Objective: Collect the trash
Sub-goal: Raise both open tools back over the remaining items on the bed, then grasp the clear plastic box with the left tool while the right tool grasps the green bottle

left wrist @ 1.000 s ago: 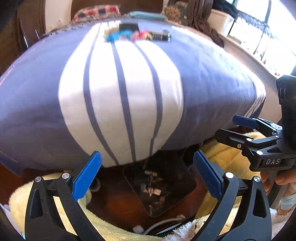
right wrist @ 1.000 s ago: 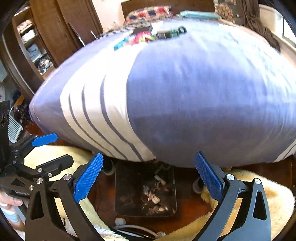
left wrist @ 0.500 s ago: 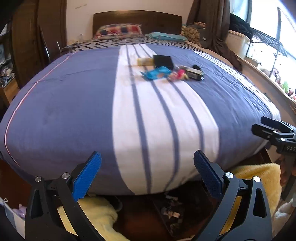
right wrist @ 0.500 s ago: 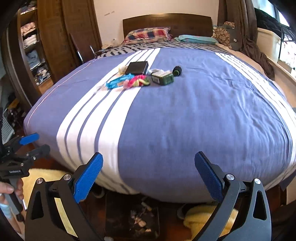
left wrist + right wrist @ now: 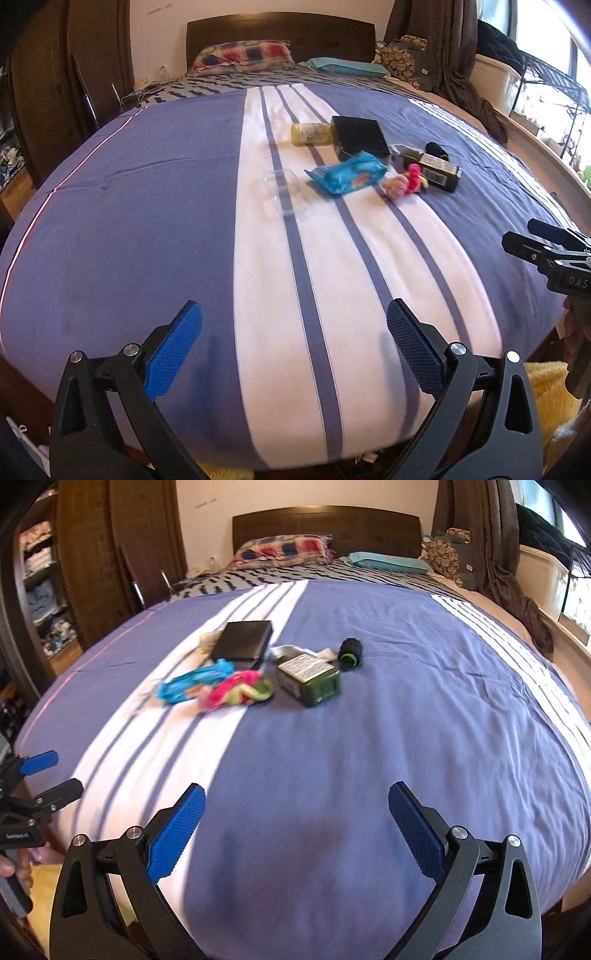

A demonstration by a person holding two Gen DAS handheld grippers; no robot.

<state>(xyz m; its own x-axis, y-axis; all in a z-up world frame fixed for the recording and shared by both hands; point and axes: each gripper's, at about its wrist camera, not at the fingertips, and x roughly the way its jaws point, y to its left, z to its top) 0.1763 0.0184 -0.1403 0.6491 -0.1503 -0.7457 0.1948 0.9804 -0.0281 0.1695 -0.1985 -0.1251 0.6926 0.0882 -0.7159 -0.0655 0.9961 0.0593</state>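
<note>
From the foot of the bed I count two grippers, both held out over the near edge of the blue-and-white striped cover. The left gripper has its two blue-padded fingers spread wide with nothing between them; the right gripper is the same, wide apart and empty. Each is well short of the litter.

The trash sits in one loose cluster near the middle of the bed, on and beside the white band. I count one blue crinkled wrapper, lying flat, with one pink and yellow-green crumpled bundle just beside it. One clear plastic lidded tub lies on the white band to the left of the wrapper, slightly apart. One yellowish jar lies on its side farther up, close against one flat black box. One dark green carton with a white label lies near the bundle, and one small black roll with a green end rests just past it. Some pale crumpled scraps lie between carton and roll; how many, I cannot tell.

At the headboard are one plaid pillow and one teal pillow.
</note>
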